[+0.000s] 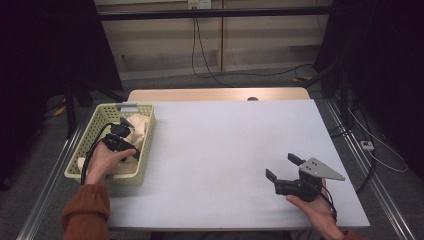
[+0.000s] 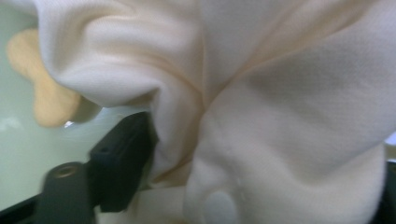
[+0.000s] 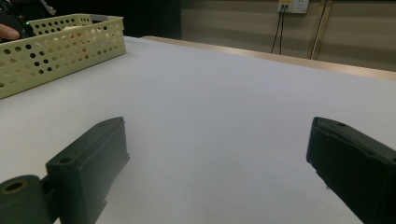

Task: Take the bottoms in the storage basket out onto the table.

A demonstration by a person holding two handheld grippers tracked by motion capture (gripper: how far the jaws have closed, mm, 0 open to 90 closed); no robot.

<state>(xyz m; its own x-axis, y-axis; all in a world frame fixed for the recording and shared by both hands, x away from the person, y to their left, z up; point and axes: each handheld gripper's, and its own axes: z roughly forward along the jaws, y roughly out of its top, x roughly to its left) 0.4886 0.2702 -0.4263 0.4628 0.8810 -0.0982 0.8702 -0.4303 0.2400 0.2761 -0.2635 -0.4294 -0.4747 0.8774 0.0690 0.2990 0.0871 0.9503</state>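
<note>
the cream garment point(image 2: 280, 116) lies crumpled in the perforated basket point(image 1: 95, 120) at the table's nine o'clock. the left gripper point(image 1: 122, 132) is sunk into it, jaws half-closed around a fold, though a firm pinch cannot be told. it looks soft, light and limp, so a thick bunched fold is the best hold. its heap seems to run twelve to six. the right gripper point(image 1: 283, 167) rests at four o'clock, jaws wide, holding nothing.
</note>
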